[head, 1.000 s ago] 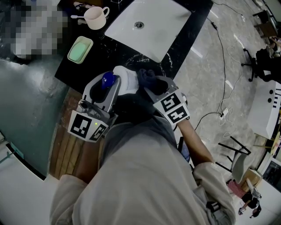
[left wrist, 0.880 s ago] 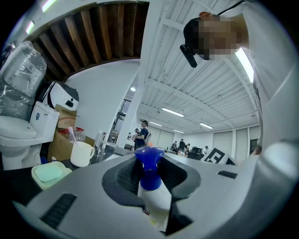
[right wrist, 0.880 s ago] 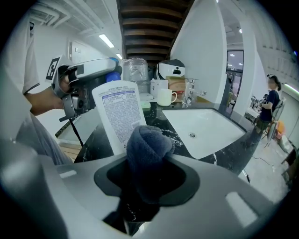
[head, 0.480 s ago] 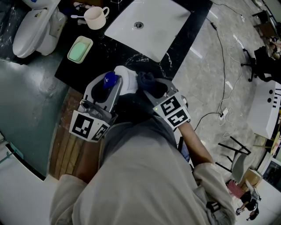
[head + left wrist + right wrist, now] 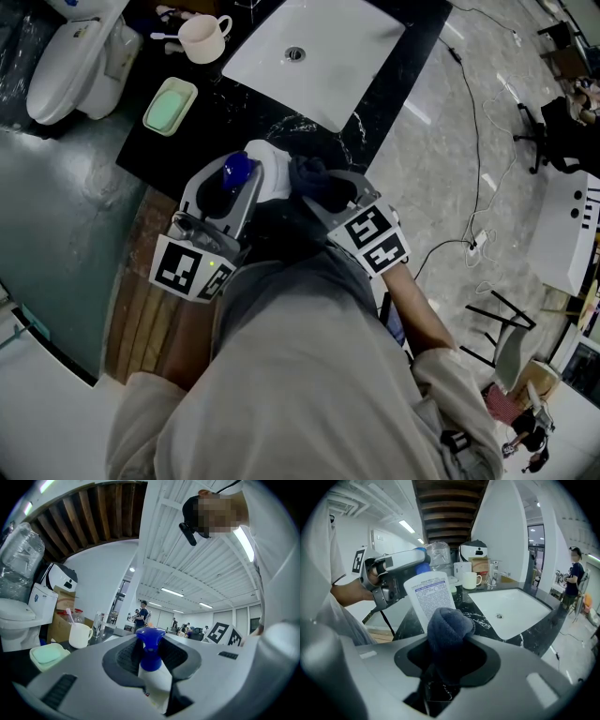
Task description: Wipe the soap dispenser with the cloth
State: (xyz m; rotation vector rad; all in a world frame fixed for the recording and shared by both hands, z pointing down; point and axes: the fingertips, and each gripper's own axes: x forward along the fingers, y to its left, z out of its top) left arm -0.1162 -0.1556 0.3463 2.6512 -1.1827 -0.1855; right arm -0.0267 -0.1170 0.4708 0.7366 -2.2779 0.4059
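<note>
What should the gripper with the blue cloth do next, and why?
Probably slide the cloth up the soap dispenser, over its label. The right gripper grips the bunched cloth at the label's lower edge, and the left gripper holds the bottle.

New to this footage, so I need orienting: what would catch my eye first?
A white soap dispenser with a blue pump, clamped in the left gripper near the black counter's edge. The right gripper grips a dark blue cloth bunched against its label side. Beyond them, a white sink.
</note>
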